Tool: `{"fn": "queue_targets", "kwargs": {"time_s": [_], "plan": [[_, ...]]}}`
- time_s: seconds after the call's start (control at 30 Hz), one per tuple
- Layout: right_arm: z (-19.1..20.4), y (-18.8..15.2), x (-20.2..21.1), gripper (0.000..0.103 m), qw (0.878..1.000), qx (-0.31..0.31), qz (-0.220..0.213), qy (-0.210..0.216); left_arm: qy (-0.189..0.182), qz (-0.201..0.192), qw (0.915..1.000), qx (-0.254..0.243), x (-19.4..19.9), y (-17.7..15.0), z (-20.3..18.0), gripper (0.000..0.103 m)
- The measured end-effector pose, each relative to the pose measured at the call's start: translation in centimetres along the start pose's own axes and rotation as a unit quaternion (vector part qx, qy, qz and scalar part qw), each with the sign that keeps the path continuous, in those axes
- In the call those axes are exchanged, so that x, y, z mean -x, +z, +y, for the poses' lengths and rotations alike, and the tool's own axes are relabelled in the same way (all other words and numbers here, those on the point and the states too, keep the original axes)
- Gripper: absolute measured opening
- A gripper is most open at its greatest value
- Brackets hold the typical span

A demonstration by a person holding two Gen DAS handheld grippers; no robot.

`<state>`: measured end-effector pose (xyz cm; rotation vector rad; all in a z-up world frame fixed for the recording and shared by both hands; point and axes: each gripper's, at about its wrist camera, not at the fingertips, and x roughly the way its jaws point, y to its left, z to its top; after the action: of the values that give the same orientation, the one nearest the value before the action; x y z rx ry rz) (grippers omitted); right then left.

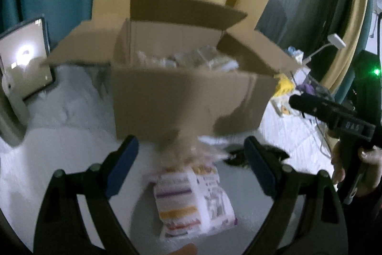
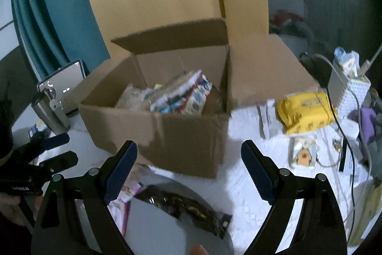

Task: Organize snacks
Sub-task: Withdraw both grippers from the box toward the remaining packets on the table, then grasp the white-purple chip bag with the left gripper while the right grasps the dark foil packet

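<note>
Mid-task, between picks. Cardboard box point(image 2: 167, 111), frame center, already holds several snacks. Left claw point(image 1: 191, 169) spread wide, empty, above white snack bag point(image 1: 191, 200) at lower center. Right claw point(image 2: 188, 171) also spread, empty, over dark packet point(image 2: 186, 207). Next: descend, pinch one pack, lift into box.

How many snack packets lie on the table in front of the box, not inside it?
2: a white striped packet under the left gripper, and a dark packet under the right gripper. Others may be hidden.

Left gripper point(image 1: 191, 154) fingers spread wide, empty; right gripper point(image 2: 188, 159) likewise spread, empty.
</note>
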<state>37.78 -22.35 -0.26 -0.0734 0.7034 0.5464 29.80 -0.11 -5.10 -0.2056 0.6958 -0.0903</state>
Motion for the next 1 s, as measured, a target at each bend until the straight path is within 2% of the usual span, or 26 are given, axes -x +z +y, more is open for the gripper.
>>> {"fn": "queue_targets", "kwargs": {"time_s": [0.37,0.63,0.8,1.0], "plan": [[-2.0,-4.6,-1.6,0.091,0.999,0.004,0.05,0.013,0.018,0.056,0.9981,0.019,-2.4,-4.7,-1.1,0.091],[-1.9,-6.8,-3.1,0.091,0.996,0.012,0.078,0.04,0.051,0.071,0.996,0.017,-3.3,-6.0,-1.6,0.091],[-1.4,-7.6,-4.4,0.091,0.994,0.03,0.098,0.042,0.058,0.101,0.993,0.018,-4.9,-7.1,-2.0,0.091],[-1.2,-8.8,-6.1,0.091,0.992,0.041,0.116,0.031,0.083,0.092,0.9922,-0.001,-5.2,-7.4,-2.8,0.091]]}}
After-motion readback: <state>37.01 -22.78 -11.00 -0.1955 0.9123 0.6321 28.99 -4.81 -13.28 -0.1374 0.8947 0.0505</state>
